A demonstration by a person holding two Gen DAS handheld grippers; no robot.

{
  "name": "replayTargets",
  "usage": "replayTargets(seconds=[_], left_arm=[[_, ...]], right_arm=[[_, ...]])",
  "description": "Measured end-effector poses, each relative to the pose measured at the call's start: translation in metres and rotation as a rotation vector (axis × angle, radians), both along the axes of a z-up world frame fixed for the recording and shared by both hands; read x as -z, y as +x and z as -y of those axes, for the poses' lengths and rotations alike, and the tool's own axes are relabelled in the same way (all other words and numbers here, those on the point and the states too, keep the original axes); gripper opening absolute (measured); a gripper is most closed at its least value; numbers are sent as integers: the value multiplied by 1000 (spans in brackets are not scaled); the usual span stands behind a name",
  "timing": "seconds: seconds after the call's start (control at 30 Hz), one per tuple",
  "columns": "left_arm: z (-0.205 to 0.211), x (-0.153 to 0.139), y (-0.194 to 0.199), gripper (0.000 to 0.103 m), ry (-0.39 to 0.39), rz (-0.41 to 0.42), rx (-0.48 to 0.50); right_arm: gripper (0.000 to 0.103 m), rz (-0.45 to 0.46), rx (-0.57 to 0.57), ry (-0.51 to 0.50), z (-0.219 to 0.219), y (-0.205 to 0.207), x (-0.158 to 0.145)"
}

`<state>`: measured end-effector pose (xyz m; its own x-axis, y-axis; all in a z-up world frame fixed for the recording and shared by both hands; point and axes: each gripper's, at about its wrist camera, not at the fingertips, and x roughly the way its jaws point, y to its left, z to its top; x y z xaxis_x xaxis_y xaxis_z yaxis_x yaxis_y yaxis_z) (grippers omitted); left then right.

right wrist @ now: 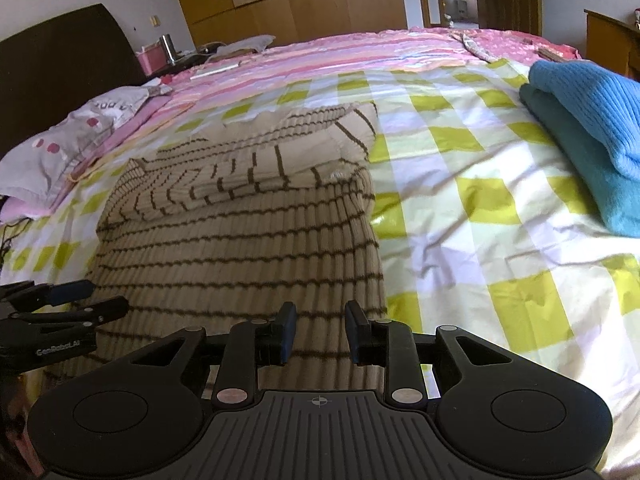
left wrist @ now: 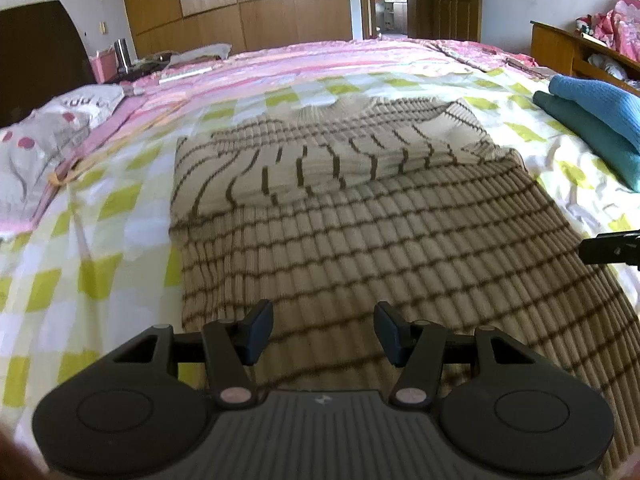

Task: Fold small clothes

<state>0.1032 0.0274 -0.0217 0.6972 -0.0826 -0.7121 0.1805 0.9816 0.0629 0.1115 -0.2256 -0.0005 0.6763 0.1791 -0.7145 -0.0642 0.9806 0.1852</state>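
A beige ribbed knit sweater with thin dark stripes point(left wrist: 360, 216) lies flat on the green-and-white checked bedsheet point(left wrist: 100, 208), its sleeves already folded across the chest toward twelve o'clock, likely so the hem can go up next; the left gripper point(left wrist: 324, 332) hovers over the near hem, jaws apart with nothing between them; the right gripper point(right wrist: 320, 330) hangs over the hem's right corner, jaws parted more narrowly, also empty; both look poised to pinch the hem. A folded blue ribbed knit point(right wrist: 592, 112) on a teal garment point(right wrist: 568, 148) waits at two o'clock, set aside as finished.
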Motion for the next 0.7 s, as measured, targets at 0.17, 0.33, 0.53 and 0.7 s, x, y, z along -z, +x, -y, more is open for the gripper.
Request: replayTargets(seconds=[0.17,0.33,0.53,0.7], left_arm=[[-4,7,-10,61,5,-23,1],[-8,9,-19,62,6,-36,6],[-12,10,-27,63,-4,-47,5],[-14,10,-36,65,-7,-54,10]], right_arm=[[27,-13,-3,-15,5,-9,5],[30,-34,2,-19,11,-18,11],[33,-46,2,-26,14,-27,14],[35,-57,-1,-25,17,-33,18]])
